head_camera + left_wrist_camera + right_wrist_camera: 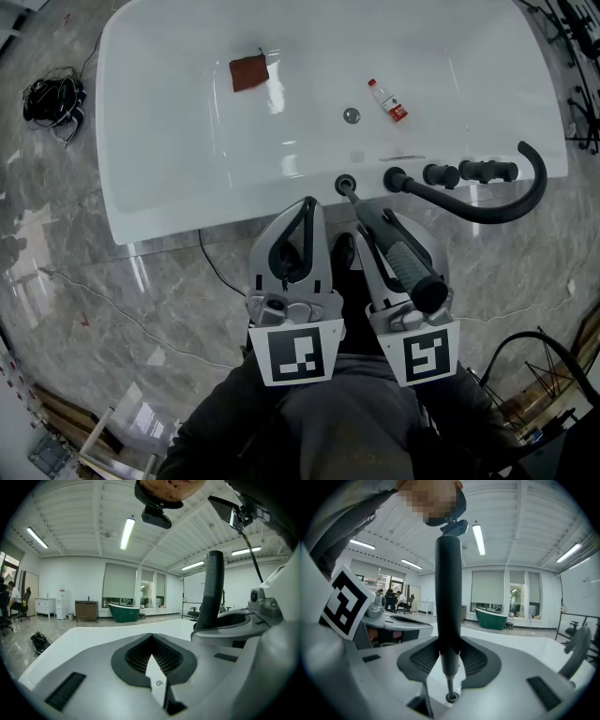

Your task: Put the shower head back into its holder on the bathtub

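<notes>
The black shower head lies along my right gripper, which is shut on its handle. Its thin lower end reaches down to the round holder on the white bathtub's near rim. In the right gripper view the shower head stands upright between the pads, its narrow tip sitting in the holder ring. My left gripper hovers just left of it, shut with nothing in it. From the left gripper view the shower head shows at the right.
A curved black faucet spout and black knobs sit on the rim right of the holder. Inside the tub lie a red cloth, a small bottle and the drain. Coiled cables rest on the marble floor at left.
</notes>
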Action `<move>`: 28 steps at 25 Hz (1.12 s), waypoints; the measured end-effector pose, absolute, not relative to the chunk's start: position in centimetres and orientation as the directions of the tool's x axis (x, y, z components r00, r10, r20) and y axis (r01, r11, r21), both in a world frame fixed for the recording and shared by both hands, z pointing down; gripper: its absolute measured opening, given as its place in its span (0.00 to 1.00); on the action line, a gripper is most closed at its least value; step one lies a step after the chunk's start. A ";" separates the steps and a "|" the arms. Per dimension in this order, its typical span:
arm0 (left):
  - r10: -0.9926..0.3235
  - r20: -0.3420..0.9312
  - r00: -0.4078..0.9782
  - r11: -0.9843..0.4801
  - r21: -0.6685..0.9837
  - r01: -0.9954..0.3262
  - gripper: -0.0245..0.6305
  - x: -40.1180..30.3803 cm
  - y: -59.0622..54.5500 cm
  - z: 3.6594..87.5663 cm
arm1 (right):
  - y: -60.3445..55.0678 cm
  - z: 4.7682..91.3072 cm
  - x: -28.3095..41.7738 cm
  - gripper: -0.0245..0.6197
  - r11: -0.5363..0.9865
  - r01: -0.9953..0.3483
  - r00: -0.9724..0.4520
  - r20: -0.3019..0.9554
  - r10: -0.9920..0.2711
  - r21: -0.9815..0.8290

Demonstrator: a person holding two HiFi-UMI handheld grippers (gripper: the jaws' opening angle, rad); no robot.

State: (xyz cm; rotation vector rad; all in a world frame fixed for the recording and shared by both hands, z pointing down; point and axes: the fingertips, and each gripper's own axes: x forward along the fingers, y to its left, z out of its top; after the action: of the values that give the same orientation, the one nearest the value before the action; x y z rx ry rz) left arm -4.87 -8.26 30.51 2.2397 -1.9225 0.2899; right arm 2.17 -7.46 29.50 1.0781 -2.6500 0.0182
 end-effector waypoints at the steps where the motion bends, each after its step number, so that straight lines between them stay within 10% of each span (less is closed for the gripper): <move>1: -0.954 0.261 0.146 -0.150 0.006 -0.989 0.04 -4.9 -8.3 30.7 | -7.5 29.7 2.2 0.25 0.721 -0.687 -0.682 0.260 -0.683 0.094; 28: -0.953 0.271 0.134 -0.133 0.021 -0.991 0.04 -5.1 -8.7 34.5 | -8.1 33.6 1.8 0.25 0.738 -0.668 -0.691 0.286 -0.664 0.097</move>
State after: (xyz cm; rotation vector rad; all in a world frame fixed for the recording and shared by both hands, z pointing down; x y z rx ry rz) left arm -5.10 -8.68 34.50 2.2095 -1.9264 0.2852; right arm 1.81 -8.09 33.59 1.0389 -2.6376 0.0220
